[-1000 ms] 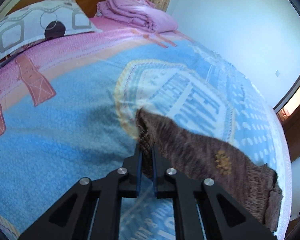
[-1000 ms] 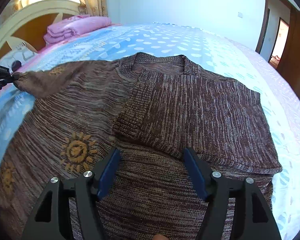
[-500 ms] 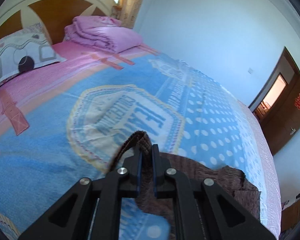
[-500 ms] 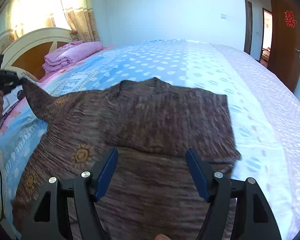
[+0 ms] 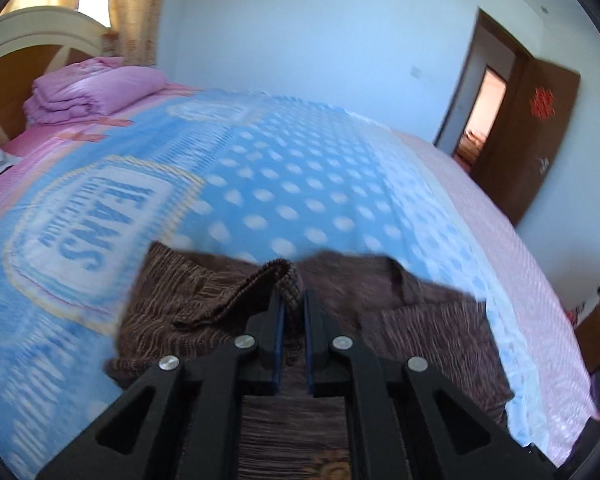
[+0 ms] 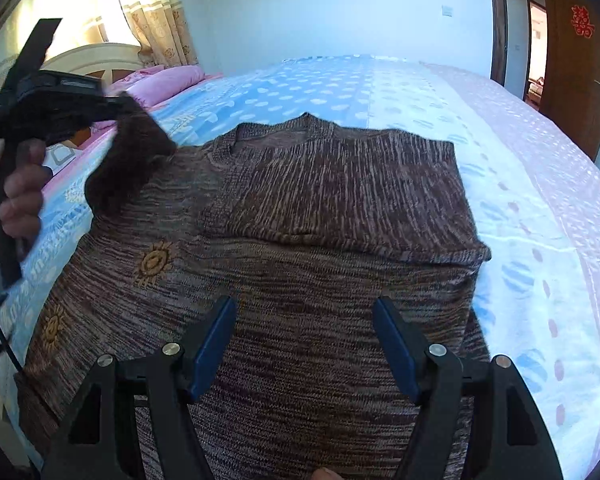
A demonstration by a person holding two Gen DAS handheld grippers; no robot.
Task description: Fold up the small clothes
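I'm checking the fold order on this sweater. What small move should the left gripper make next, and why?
Probably carry the sleeve across the sweater body and lay it down. The left gripper is shut on the cuff, lifted, while the other sleeve already lies folded across the chest; the right gripper hovers open.

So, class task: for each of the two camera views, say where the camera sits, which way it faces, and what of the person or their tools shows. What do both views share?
Left wrist: rides the left gripper, facing across the bed toward the door; its fingers pinch a sleeve.
Right wrist: rides the right gripper, open above the brown sweater, facing the far wall; the left hand shows at the left edge.
Shared: sweater, bedspread, folded pink bedding, door.
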